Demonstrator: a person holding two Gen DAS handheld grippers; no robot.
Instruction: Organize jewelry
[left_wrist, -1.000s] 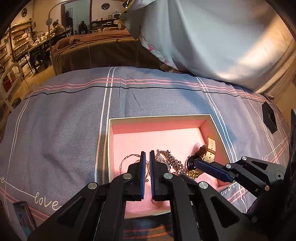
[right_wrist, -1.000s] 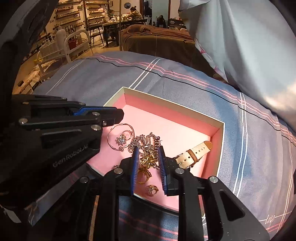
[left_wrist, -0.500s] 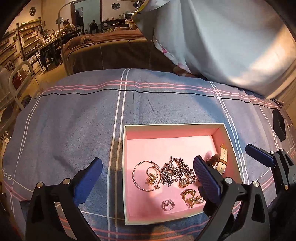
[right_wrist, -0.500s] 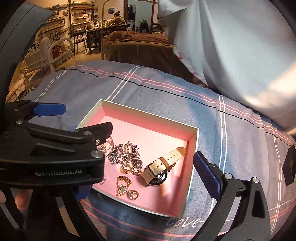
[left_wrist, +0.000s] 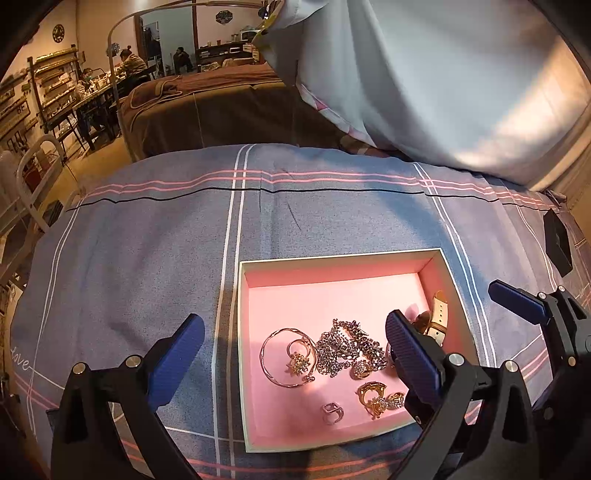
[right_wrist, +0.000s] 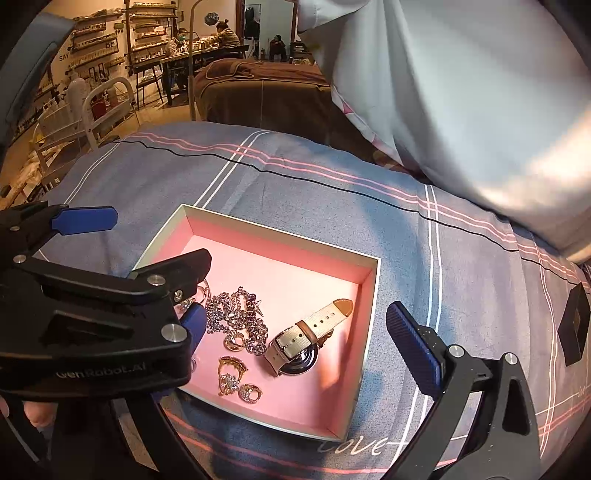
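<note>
Box (left_wrist: 343, 260): pink-lined, open, lidless; it sits on the striped blue bedspread (left_wrist: 147, 240) of the bed, in front of both your tools.
Bangle (left_wrist: 286, 356): thin hoop with a smaller ring and a star charm inside it; left part of the box floor.
Chain (left_wrist: 347, 347): silver, bunched in a heap just right of the bangle, touching it or nearly so.
Watch (right_wrist: 299, 339): tan strap, dark face; lies at the right of the chain, strap pointing toward the box's far right corner.
Earrings (right_wrist: 234, 380): gold pieces near the front wall of the box, loose.
Ring (left_wrist: 332, 412): small, silver, alone near the front wall.
Left tool (left_wrist: 291, 363): fingers wide apart, holding nothing; you hover it over the box's left front.
Right tool (right_wrist: 295, 350): also spread wide, empty, above the box's front half.
Black case (right_wrist: 574, 323): small, on the bedspread well right of the box.
Progress: you seem near the end. All visible jewelry is inside the box; none lies on the bedspread. Pieces remain heaped rather than separated. No lid shows.
</note>
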